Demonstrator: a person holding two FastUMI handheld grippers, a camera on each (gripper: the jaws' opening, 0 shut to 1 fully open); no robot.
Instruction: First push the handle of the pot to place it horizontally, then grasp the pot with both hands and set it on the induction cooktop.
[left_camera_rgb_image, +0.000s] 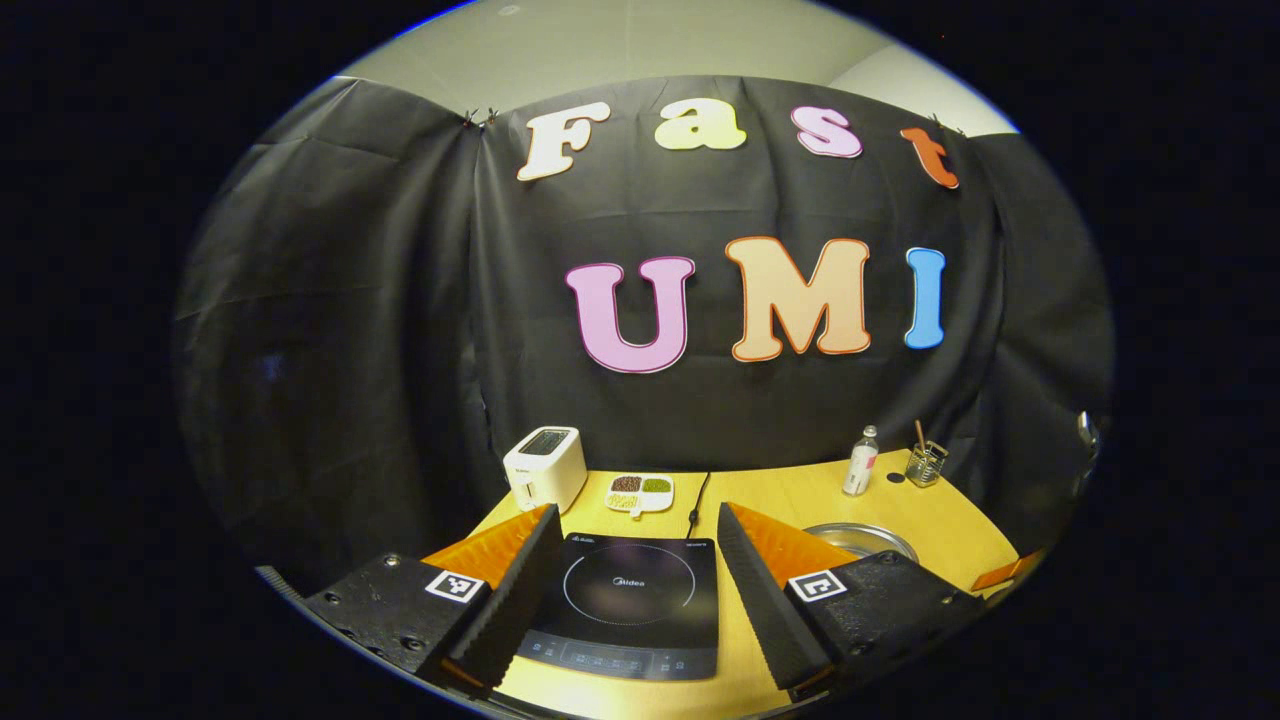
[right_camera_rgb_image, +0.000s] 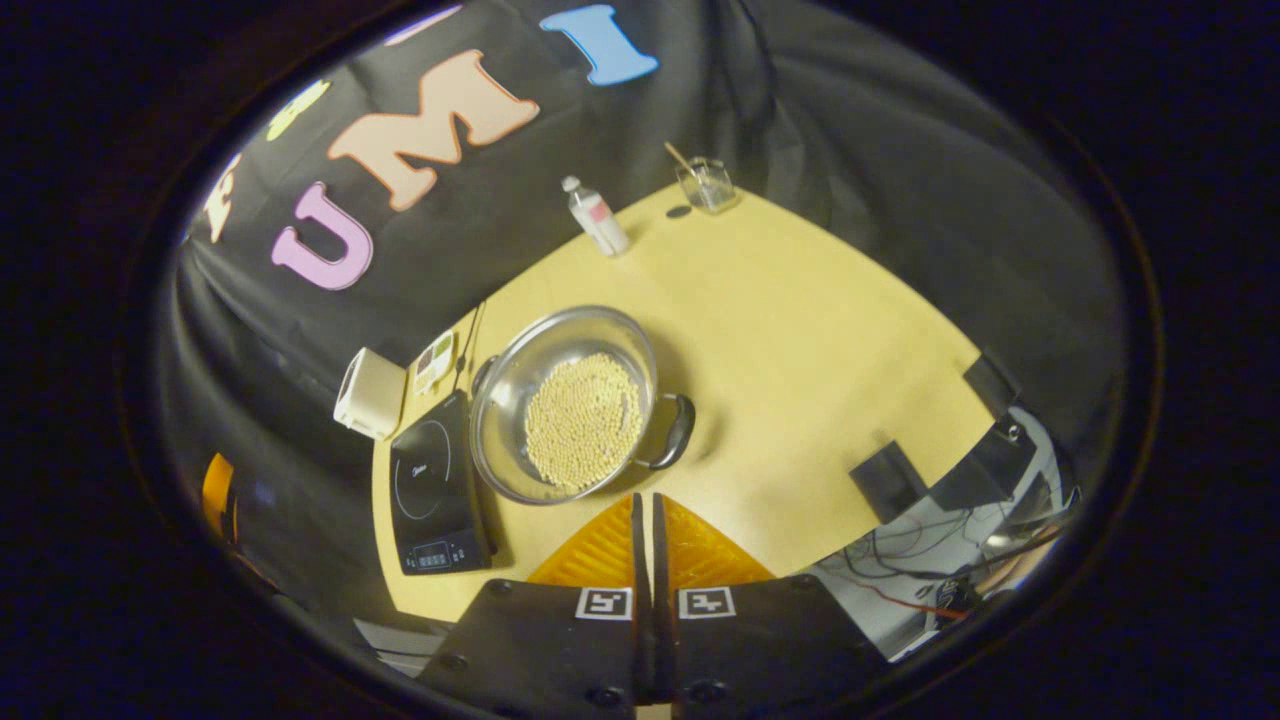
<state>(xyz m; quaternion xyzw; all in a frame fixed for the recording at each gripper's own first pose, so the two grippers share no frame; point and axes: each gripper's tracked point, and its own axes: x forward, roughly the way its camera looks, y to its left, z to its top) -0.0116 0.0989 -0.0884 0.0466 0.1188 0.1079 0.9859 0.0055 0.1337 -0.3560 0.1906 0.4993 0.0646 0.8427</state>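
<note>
Left tool (left_camera_rgb_image: 634, 545) gapes wide; right tool (right_camera_rgb_image: 647, 505) is closed, empty.

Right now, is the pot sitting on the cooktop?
No, the pot stands on the table beside the cooktop, whose top is bare.

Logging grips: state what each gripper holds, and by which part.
Nothing held. Left gripper open above the induction cooktop; right gripper shut, empty, short of the pot.

Steel pot (right_camera_rgb_image: 565, 400) (bean-filled), just beside black induction cooktop (right_camera_rgb_image: 432, 485)
</note>
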